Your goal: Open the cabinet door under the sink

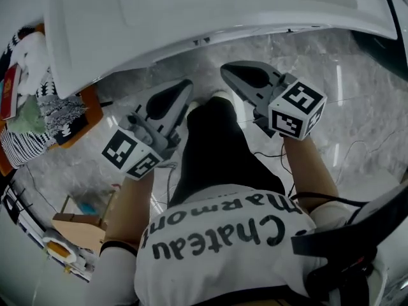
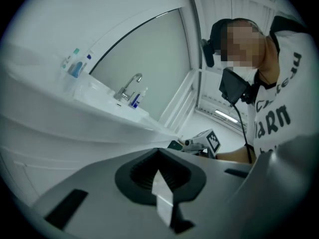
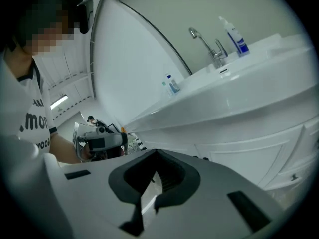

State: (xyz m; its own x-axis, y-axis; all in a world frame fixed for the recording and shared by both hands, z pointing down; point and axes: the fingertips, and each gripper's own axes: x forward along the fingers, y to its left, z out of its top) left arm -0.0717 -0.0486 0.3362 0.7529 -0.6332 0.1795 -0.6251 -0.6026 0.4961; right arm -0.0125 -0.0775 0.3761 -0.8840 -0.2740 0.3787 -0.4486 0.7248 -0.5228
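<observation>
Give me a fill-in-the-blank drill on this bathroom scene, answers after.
The jaws of the left gripper are ____.
The right gripper holds ____.
The tall bottle stands beside the ____.
The cabinet door under the sink is ____.
Missing: shut; nothing; faucet; closed.

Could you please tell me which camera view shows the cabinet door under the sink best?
The right gripper view: the panelled cabinet door shows plainly below the counter. The left gripper view gives only a plain white cabinet front, with no door outline. In the head view the counter hides it.
</observation>
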